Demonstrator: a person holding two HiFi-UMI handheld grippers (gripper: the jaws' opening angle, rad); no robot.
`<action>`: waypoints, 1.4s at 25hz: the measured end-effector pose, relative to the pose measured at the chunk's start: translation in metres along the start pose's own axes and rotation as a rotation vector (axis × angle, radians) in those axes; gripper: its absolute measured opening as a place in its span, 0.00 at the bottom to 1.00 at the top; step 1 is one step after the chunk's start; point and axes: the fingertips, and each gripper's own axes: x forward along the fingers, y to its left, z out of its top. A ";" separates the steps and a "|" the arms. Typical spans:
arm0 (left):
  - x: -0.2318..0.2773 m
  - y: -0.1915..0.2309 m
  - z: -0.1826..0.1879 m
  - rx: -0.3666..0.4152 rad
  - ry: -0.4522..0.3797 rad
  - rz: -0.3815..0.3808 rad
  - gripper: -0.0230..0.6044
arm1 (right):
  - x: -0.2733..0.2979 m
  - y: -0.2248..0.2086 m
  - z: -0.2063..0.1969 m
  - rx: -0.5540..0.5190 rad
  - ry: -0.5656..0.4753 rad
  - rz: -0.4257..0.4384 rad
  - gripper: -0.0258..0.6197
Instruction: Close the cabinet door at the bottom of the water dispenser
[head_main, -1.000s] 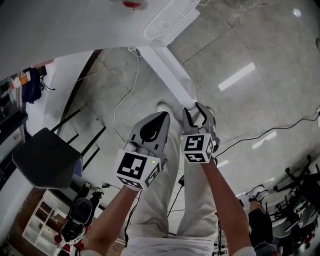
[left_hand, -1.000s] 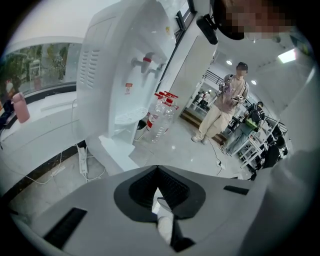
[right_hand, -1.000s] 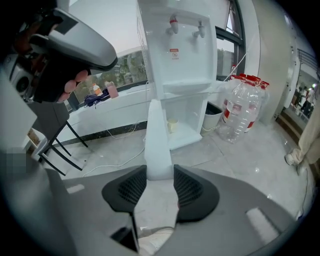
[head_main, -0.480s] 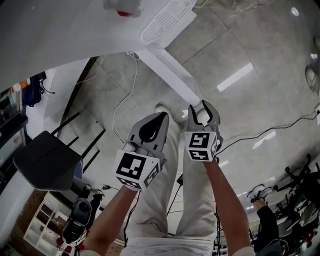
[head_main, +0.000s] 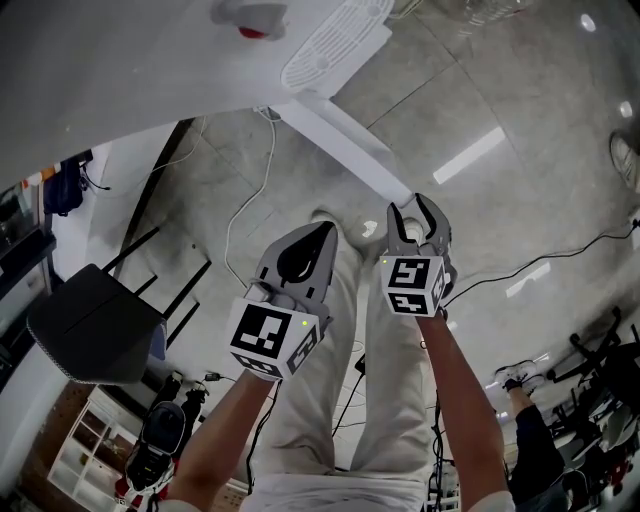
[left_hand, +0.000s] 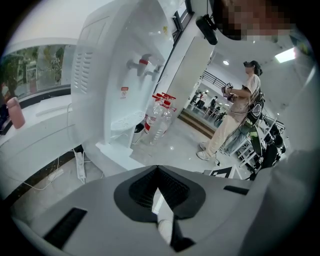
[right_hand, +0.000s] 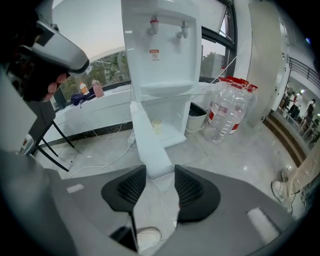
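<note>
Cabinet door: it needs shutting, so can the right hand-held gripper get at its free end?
Probably yes. The right hand-held gripper holds nothing; its jaws have just been opening, and the cabinet door ends right at their tips.

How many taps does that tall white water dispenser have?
2, side by side near the top of the white water dispenser: a red-capped tap at the right gripper view's left, a pale tap beside it.
</note>
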 end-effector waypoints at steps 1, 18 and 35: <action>0.000 0.000 0.001 0.000 -0.001 0.000 0.04 | 0.000 -0.002 0.001 -0.005 0.000 -0.002 0.33; 0.005 0.002 0.006 0.008 -0.003 -0.011 0.04 | 0.008 -0.037 0.015 -0.036 -0.009 -0.052 0.34; 0.014 -0.002 0.018 0.029 -0.003 -0.037 0.04 | 0.023 -0.075 0.040 -0.101 -0.029 -0.089 0.25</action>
